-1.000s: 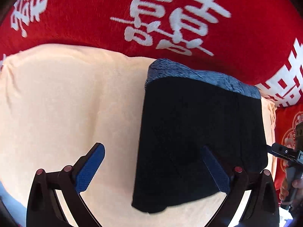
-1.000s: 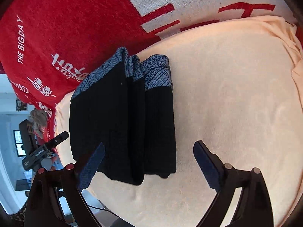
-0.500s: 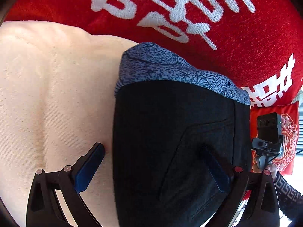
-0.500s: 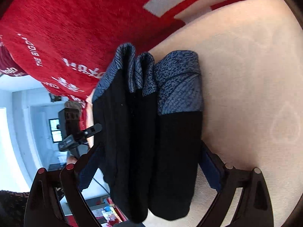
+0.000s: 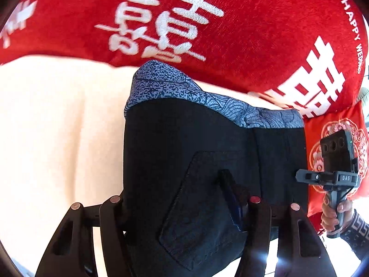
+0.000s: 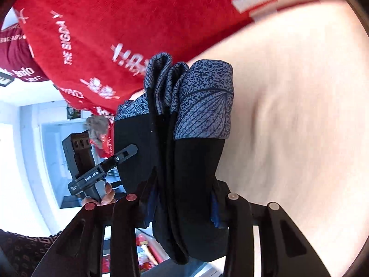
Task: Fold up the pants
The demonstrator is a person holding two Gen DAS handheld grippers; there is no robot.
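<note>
Both hand-held grippers had just been closing, and each one had cloth between its jaws. The left hand-held gripper [image 5: 182, 210] was clamped on the folded pants [image 5: 207, 152], its fingers pinching the near end of the black bundle right by the stitched back pocket [image 5: 203, 207], with one blue pad [image 5: 231, 198] pressed into the fabric. The right hand-held gripper [image 6: 182, 205] gripped the same bundle from the other side, its fingers squeezed narrow on the stacked black layers [image 6: 189, 173].

The pants were a compact folded stack, black with a blue patterned waistband [image 5: 175, 90] at the far end. They sat at the far edge of the cream sheet [image 5: 57, 127], where that sheet met the red blanket [image 5: 253, 34] with its white lettering. In the right wrist view the waistband folds [image 6: 203, 106] stood bunched together and the near end of the stack hung past the sheet's edge, with the room visible beyond.

In the left wrist view the right hand [image 5: 334, 214] showed at the right side around its handle, a patterned sleeve [image 5: 357, 230] at the wrist. In the right wrist view the left hand [image 6: 103, 196] showed low on the left, gripping its own handle.
</note>
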